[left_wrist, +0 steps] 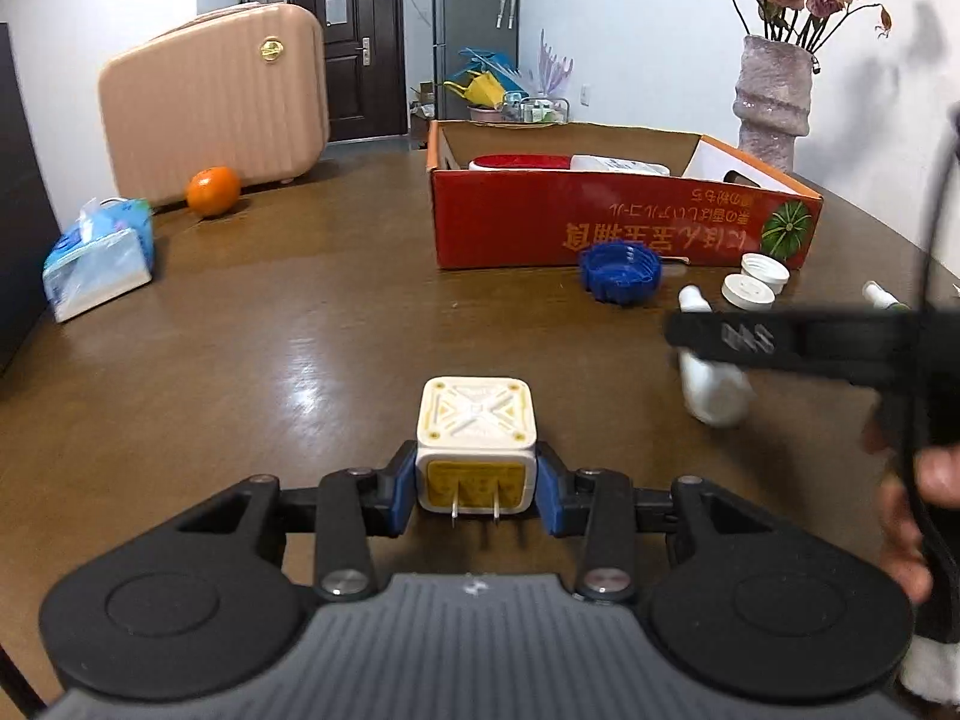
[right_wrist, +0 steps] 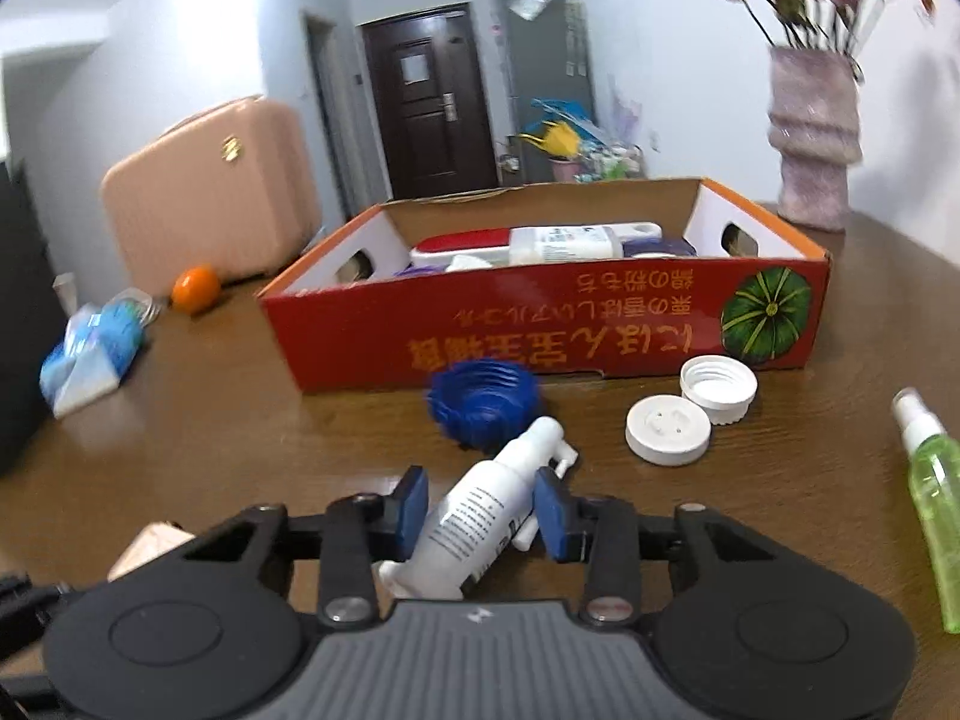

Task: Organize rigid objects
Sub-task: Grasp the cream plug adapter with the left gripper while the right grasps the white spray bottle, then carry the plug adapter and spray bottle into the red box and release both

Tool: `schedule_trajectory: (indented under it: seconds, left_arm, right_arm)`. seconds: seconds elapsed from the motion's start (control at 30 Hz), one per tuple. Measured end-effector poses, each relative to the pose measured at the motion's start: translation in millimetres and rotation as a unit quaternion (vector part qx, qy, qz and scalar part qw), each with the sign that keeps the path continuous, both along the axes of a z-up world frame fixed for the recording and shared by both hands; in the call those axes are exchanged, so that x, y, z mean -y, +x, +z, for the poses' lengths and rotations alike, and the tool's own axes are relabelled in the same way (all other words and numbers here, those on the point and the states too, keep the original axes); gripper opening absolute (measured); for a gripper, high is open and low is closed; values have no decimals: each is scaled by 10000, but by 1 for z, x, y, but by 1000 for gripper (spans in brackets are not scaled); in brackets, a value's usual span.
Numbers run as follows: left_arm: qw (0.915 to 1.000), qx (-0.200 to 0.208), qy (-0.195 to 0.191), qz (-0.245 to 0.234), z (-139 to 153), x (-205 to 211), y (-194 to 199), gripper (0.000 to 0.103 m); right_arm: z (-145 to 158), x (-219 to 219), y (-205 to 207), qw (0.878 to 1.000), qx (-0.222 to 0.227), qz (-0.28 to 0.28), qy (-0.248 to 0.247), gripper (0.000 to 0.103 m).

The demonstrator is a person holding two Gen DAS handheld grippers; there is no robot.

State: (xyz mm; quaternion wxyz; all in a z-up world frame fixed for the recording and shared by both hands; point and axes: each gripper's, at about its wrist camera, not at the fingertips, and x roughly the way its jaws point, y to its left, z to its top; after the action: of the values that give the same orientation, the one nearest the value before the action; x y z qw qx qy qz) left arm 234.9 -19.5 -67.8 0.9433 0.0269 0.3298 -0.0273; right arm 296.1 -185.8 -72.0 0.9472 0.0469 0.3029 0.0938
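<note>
My left gripper (left_wrist: 476, 480) is shut on a white cube plug adapter (left_wrist: 476, 426), its prongs facing the camera, held over the brown table (left_wrist: 270, 360). My right gripper (right_wrist: 482, 516) straddles a white spray bottle (right_wrist: 480, 516) lying on the table; the blue pads (right_wrist: 414, 510) sit beside the bottle, and contact is unclear. The bottle also shows in the left wrist view (left_wrist: 714, 384), partly behind the right gripper's finger. A red cardboard box (left_wrist: 600, 222) (right_wrist: 540, 330) holds several items. A blue cap (right_wrist: 483, 405), two white caps (right_wrist: 669, 429) and a green spray bottle (right_wrist: 936, 498) lie near it.
A pink suitcase (left_wrist: 216, 102), an orange (left_wrist: 213, 191) and a tissue pack (left_wrist: 99, 258) stand at the table's left. A vase with dried roses (left_wrist: 774, 102) stands at the back right behind the box. A hand (left_wrist: 912, 516) holds the right gripper at the right edge.
</note>
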Motion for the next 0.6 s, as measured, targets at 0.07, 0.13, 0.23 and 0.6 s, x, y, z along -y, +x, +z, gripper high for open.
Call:
schedule_trajectory:
  seconds: [0.07, 0.13, 0.23, 0.6]
  left_arm:
    - [10000, 53, -13, -8, 3, -2, -12, 39]
    - [9999, 91, -62, -85, 6, -2, -24, 39]
    - [9996, 79, -165, -207, 6, 2, -40, 40]
    - [9997, 202, 53, -95, 2, 16, -55, 50]
  right_arm:
    - [2, 2, -23, 9996, 12, 239, -159, 29]
    - [5, 6, -46, 9983, 4, 516, -258, 27]
    - [9, 13, -84, 9945, 135, 895, -531, 26]
    - [6, 26, -131, 9933, 470, 750, -748, 41]
